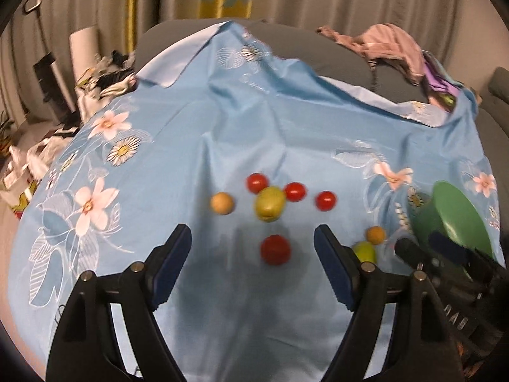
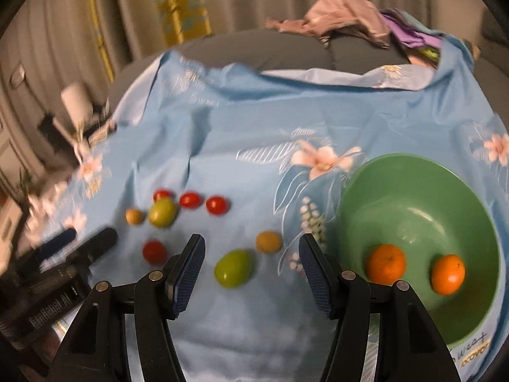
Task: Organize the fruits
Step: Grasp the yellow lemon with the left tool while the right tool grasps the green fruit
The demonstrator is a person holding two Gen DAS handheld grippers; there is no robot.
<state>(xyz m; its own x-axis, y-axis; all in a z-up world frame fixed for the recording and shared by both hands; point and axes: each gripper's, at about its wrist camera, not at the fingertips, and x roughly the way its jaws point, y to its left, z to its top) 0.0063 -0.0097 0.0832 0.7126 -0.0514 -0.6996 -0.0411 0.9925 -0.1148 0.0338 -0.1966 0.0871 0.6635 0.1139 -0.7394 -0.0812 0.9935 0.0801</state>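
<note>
Fruits lie on a blue flowered cloth [image 1: 222, 121]. In the left wrist view my left gripper [image 1: 253, 242] is open and empty, with a red fruit [image 1: 275, 250] between its fingertips. Beyond are a green fruit [image 1: 269, 203], three red tomatoes [image 1: 257, 183] and a tan fruit [image 1: 221, 203]. In the right wrist view my right gripper [image 2: 249, 254] is open and empty over a green fruit [image 2: 233, 267], a tan fruit [image 2: 269, 241] just beyond. The green bowl [image 2: 397, 191] at the right holds two oranges [image 2: 385, 263].
The cloth covers a grey sofa cushion [image 1: 286, 35] with pink clothes [image 1: 388, 44] piled at the back right. Clutter and a white roll [image 1: 84, 51] stand off the left edge. The right gripper shows at the right of the left wrist view [image 1: 423, 248].
</note>
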